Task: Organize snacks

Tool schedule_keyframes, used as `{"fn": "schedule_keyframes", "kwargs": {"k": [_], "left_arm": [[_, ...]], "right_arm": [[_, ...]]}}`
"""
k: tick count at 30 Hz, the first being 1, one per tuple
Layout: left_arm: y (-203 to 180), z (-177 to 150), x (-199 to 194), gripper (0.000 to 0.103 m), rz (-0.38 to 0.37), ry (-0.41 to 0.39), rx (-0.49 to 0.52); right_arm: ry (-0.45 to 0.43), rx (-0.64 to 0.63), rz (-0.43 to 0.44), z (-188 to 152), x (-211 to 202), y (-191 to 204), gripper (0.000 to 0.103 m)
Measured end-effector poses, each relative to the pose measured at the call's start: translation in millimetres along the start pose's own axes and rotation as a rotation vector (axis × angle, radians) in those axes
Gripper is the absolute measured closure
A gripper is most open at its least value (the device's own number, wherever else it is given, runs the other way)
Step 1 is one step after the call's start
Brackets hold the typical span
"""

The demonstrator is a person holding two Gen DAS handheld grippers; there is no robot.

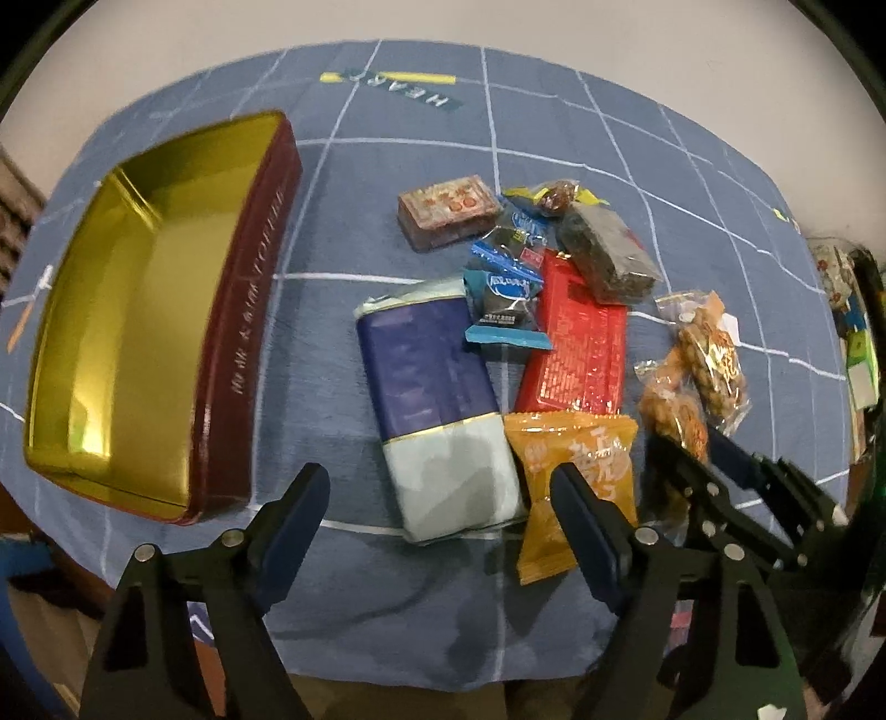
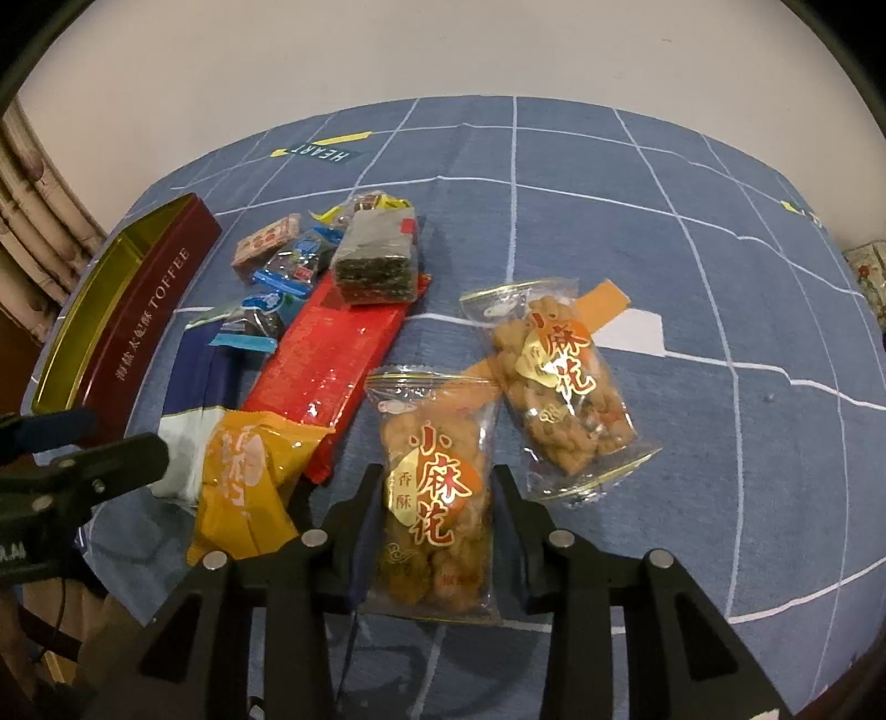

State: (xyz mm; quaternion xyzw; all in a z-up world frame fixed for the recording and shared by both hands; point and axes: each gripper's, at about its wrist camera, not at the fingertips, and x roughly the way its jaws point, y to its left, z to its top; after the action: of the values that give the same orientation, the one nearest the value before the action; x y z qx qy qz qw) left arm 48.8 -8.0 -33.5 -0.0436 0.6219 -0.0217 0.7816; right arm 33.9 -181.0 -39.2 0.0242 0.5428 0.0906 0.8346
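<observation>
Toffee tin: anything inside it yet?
Toffee tin: only its bare gold floor and walls show in the left wrist view. Its near wall hides a strip of floor.

both views look steeply down at the blue checked cloth point(image 1: 421, 620) from just above, each past its own fingers. the left wrist view sits nearer the toffee tin point(image 1: 232, 343), the right wrist view nearer the clear twist-snack bags point(image 2: 437, 487). both share the snack pile, the tin and the orange packet point(image 2: 249, 482).

A blue tablecloth point(image 2: 692, 310) with a white grid and a "HEART" label point(image 2: 321, 152) covers the table; a pale wall point(image 2: 443, 50) stands behind.
</observation>
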Motion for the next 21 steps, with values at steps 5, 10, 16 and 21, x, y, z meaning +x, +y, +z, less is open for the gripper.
{"fn": "schedule_keyframes", "kwargs": {"k": [5, 10, 16, 21], "left_arm": [[4.5, 15.2, 7.8, 0.028, -0.022, 0.035, -0.069], [9.2, 30.8, 16.0, 0.033, -0.006, 0.050, -0.123], [11.4, 40.6, 27.7, 0.040, -0.002, 0.068, -0.143], [7.7, 42.3, 36.1, 0.047, 0.000, 0.094, -0.138]], "right_arm": [[-0.002, 0.010, 0.011, 0.3, -0.2, -2.3, 0.065], [0.000, 0.008, 0.011, 0.1, -0.3, -2.6, 0.065], [0.000, 0.008, 0.010, 0.0, 0.2, -2.5, 0.065], [0.001, 0.010, 0.011, -0.5, -0.2, -2.9, 0.065]]}}
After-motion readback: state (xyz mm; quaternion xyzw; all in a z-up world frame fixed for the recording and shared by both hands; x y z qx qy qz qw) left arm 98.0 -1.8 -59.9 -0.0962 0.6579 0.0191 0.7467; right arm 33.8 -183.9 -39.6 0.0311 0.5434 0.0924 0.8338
